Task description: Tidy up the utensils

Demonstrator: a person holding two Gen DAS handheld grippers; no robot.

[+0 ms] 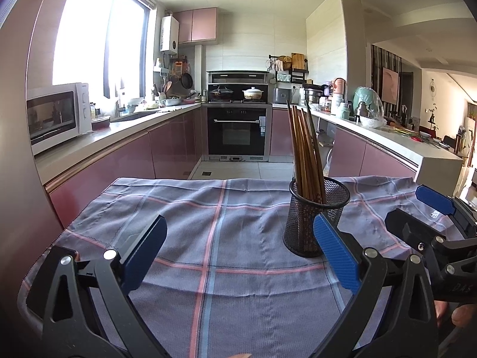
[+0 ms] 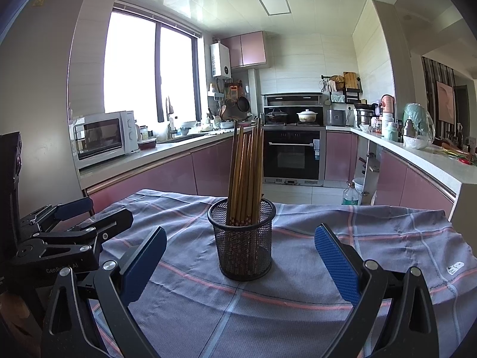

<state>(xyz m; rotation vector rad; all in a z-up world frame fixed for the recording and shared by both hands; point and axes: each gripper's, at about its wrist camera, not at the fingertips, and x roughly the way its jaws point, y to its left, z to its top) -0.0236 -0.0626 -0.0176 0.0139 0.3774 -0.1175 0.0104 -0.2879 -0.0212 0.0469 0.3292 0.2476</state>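
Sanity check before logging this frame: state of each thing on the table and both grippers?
left gripper: open, empty, above the cloth
right gripper: open, empty, facing the holder
chopsticks: bundled upright in the holder, leaning slightly
mesh holder: upright on the cloth, touching neither gripper
plaid cloth: spread over the table, a bit wrinkled

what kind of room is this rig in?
A home kitchen, most likely: built-in oven, microwave on the counter, pots on the stove. Both grippers hover open over a cloth-covered table.
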